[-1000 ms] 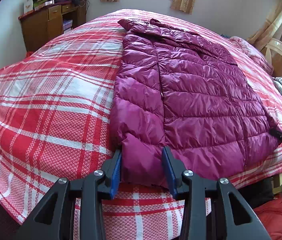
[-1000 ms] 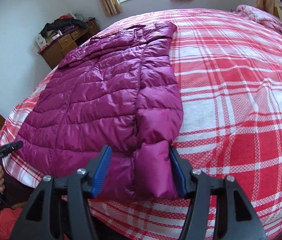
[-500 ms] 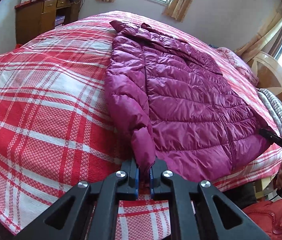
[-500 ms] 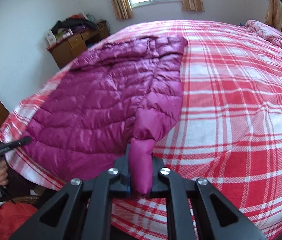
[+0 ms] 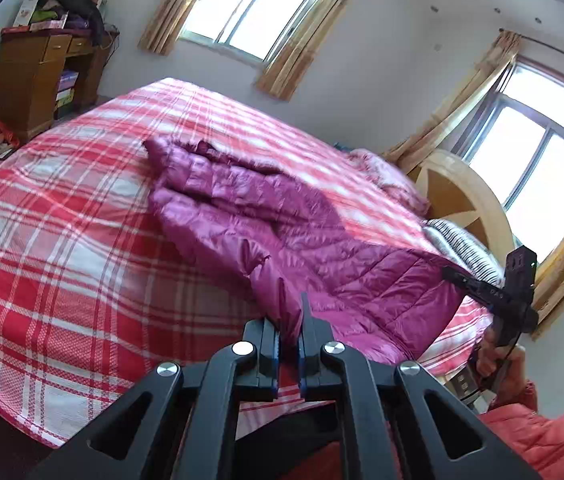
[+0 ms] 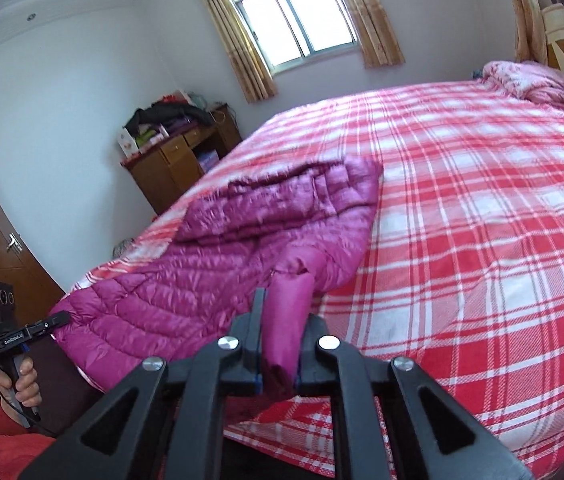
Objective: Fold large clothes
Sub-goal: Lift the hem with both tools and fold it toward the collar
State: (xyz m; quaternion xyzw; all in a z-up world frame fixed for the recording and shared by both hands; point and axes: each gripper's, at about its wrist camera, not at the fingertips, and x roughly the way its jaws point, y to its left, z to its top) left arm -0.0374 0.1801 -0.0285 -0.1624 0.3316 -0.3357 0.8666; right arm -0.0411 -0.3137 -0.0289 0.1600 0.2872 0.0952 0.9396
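Two cuffs pinched: my left gripper [image 5: 290, 332] and right gripper [image 6: 277, 344] are each clamped on a sleeve end of the magenta down jacket [image 5: 322, 248], lifted off the near edge of the plaid bedspread [image 6: 462, 240] so both sleeves can fold inward.

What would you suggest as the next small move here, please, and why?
Probably carry both cuffs forward toward the collar. The left gripper and right gripper are each shut on a sleeve of the purple jacket, raised above the plaid bedspread.
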